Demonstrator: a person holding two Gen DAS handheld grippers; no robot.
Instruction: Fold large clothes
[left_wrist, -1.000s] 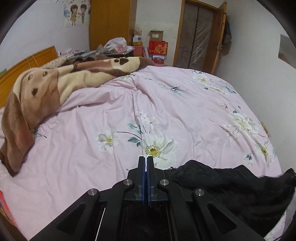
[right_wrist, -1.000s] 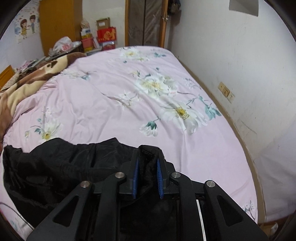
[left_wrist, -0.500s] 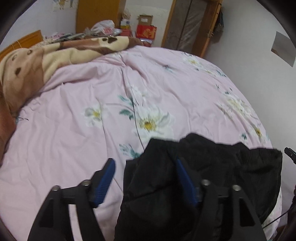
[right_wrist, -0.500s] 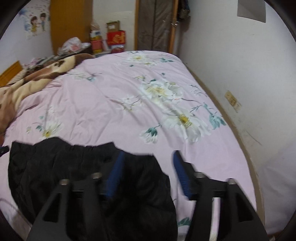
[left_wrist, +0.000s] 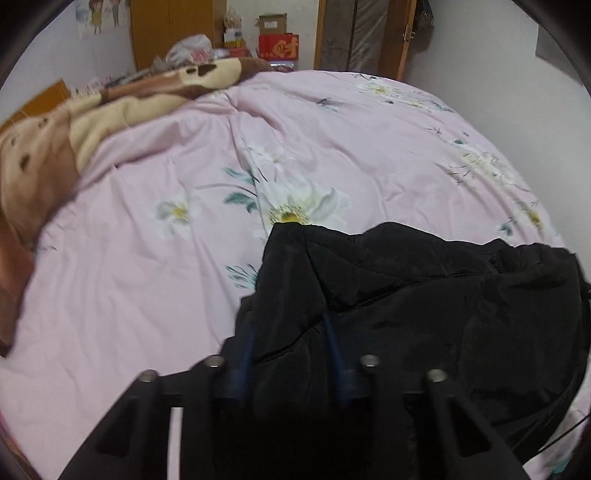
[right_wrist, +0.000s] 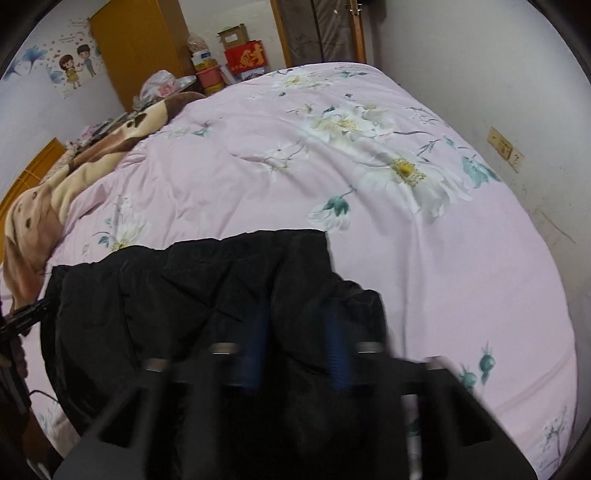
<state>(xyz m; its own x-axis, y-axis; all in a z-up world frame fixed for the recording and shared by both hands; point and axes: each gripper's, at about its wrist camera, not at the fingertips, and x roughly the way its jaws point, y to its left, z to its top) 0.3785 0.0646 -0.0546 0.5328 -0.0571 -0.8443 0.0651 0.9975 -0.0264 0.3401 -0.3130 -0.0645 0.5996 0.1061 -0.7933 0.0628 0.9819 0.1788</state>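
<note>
A black padded jacket (left_wrist: 424, 295) lies spread on the near part of a pink flowered bed cover (left_wrist: 295, 147). It also shows in the right wrist view (right_wrist: 184, 295). My left gripper (left_wrist: 290, 325) is open, its blue pads apart over the jacket's left edge. My right gripper (right_wrist: 297, 325) is open, its pads apart over the jacket's right edge. Neither holds cloth. The other gripper's black tip (right_wrist: 26, 317) shows at the left edge of the right wrist view.
A brown and cream blanket (left_wrist: 74, 129) is heaped along the bed's left side by a wooden headboard (left_wrist: 37, 103). A wardrobe (left_wrist: 170, 33), boxes (left_wrist: 277, 44) and a door (left_wrist: 362, 33) stand beyond the bed. A white wall (right_wrist: 517, 92) runs along the right.
Both grippers were shut on the jacket a second ago, then opened wide and let it go. The jacket now lies flatter on the bed. The jaws have narrowed somewhat since half a second ago.
</note>
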